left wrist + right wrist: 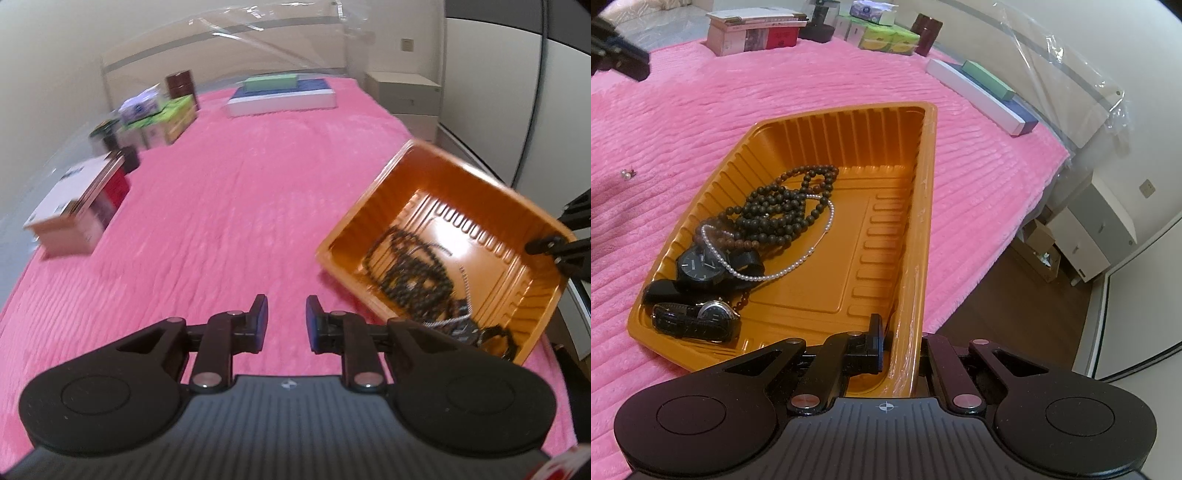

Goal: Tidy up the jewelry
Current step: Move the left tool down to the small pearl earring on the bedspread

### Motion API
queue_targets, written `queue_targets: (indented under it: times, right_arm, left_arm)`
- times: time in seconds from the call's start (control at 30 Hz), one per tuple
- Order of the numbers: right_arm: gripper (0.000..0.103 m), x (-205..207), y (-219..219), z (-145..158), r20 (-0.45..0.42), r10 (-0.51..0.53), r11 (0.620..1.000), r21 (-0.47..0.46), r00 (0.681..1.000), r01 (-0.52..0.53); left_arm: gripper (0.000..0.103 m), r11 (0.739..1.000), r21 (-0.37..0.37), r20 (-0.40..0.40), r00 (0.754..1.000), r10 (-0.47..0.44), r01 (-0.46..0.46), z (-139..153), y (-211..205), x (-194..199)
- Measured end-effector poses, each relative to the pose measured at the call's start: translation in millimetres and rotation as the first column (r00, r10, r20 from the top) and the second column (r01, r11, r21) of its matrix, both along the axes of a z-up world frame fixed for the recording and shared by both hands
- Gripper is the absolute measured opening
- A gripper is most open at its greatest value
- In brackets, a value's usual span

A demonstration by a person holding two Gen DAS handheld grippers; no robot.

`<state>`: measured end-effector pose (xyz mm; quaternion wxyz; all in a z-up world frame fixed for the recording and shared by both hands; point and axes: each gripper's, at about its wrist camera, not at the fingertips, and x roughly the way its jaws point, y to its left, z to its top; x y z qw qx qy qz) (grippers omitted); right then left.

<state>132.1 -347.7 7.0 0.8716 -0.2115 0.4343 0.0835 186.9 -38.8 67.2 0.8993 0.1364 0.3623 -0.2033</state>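
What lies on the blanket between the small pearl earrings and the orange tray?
Nothing: in the right wrist view the stretch from the pearl earrings to the orange tray's near wall is bare pink blanket. The left wrist view does not show the earrings.

No text or label is sharp enough to read

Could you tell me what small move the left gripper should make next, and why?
Probably toward the small pearl earring lying loose on the pink blanket. The left gripper is empty, while the right gripper pinches the orange tray, which already holds the beads and watches.
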Motion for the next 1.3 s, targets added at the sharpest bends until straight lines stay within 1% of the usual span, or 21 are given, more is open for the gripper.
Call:
queue_targets:
  times: [0.13,0.4,0.53,0.63,0.67,0.87,0.97,1.07,1.1,1.17,1.3]
  right_arm:
    - [0.003,-0.5,0.4,0.3,0.0,0.0,1.0,-0.002,1.0,0.0]
    - [0.003,-0.5,0.7,0.1,0.0,0.0,1.0,-0.004,1.0,0.0]
    - [0.003,-1.9,1.3,0.9,-0.001,0.0,1.0,-0.006,1.0,0.0]
    - [0.003,-2.5,1.4,1.7,-0.001,0.001,1.0,-0.009,1.0,-0.001]
    - [0.003,-2.5,1.4,1.7,-0.002,0.001,1.0,-0.009,1.0,-0.001]
    - [0.003,-1.9,0.8,2.9,-0.005,0.001,1.0,-0.013,1.0,-0.001]
    - [0.004,-1.4,0.7,2.4,-0.007,-0.001,1.0,-0.014,1.0,0.001]
    - [0.004,-0.8,0.1,1.8,-0.009,-0.001,1.0,-0.014,1.0,0.001]
    - [0.004,-0.6,0.5,1.6,-0.009,-0.001,1.0,-0.015,1.0,0.0]
    - [0.004,-0.5,0.2,1.4,-0.01,0.0,1.0,-0.015,1.0,0.0]
    - [0.004,-0.2,0.3,0.6,-0.01,-0.002,1.0,-0.015,1.0,0.001]
  left_arm:
    - [0.023,0.998,-0.016,-0.016,0.998,0.054,-0.054,-12.5,20.0,-6.6]
    - [0.024,0.989,-0.014,-0.038,0.989,0.146,-0.147,-46.3,54.7,-19.3]
    - [0.028,0.986,-0.011,-0.043,0.985,0.168,-0.169,-64.1,61.3,-25.6]
    - [0.034,0.984,-0.014,-0.052,0.982,0.179,-0.18,-79.3,64.4,-30.2]
    - [0.034,0.983,-0.008,-0.051,0.981,0.185,-0.186,-84.0,64.8,-31.2]
    - [0.034,0.983,0.006,-0.035,0.983,0.182,-0.182,-104.4,61.9,-33.7]
    - [0.034,0.987,-0.028,-0.032,0.987,0.156,-0.157,-110.7,58.7,-36.5]
    - [0.034,0.991,-0.065,-0.01,0.993,0.12,-0.121,-114.9,49.5,-44.0]
    - [0.034,0.991,-0.071,-0.019,0.994,0.11,-0.112,-116.9,46.3,-44.3]
    - [0.03,0.992,-0.071,-0.028,0.994,0.106,-0.108,-122.5,40.8,-44.7]
    - [0.027,0.989,-0.073,-0.035,0.991,0.127,-0.129,-129.5,36.1,-41.4]
